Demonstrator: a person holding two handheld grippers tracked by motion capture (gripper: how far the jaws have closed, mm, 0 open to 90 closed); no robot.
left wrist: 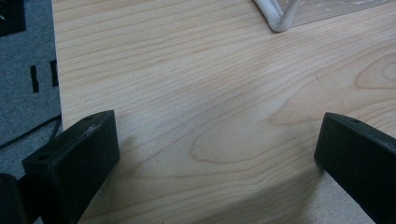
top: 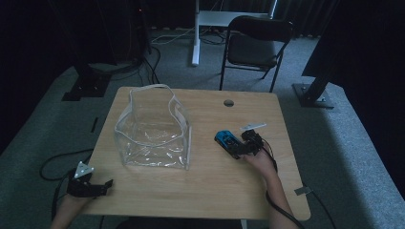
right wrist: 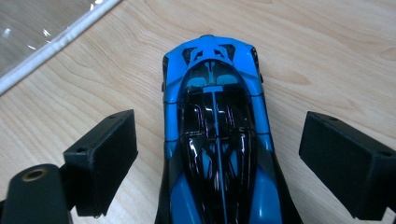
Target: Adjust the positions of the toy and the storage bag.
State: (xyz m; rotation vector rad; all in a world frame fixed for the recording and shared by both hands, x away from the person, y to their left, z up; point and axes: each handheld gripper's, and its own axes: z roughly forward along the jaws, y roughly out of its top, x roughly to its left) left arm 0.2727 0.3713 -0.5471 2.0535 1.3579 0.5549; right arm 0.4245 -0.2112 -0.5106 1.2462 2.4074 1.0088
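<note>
My right gripper point(right wrist: 219, 163) gapes wide astride the blue toy car point(right wrist: 217, 140), untouched; left gripper point(left wrist: 219, 154) wide, empty, over table point(left wrist: 210, 93).

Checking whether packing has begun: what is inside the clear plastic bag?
Nothing shows inside the clear plastic bag; the wooden table is visible through its walls. The blue toy car sits outside it, between the open right gripper jaws.
</note>
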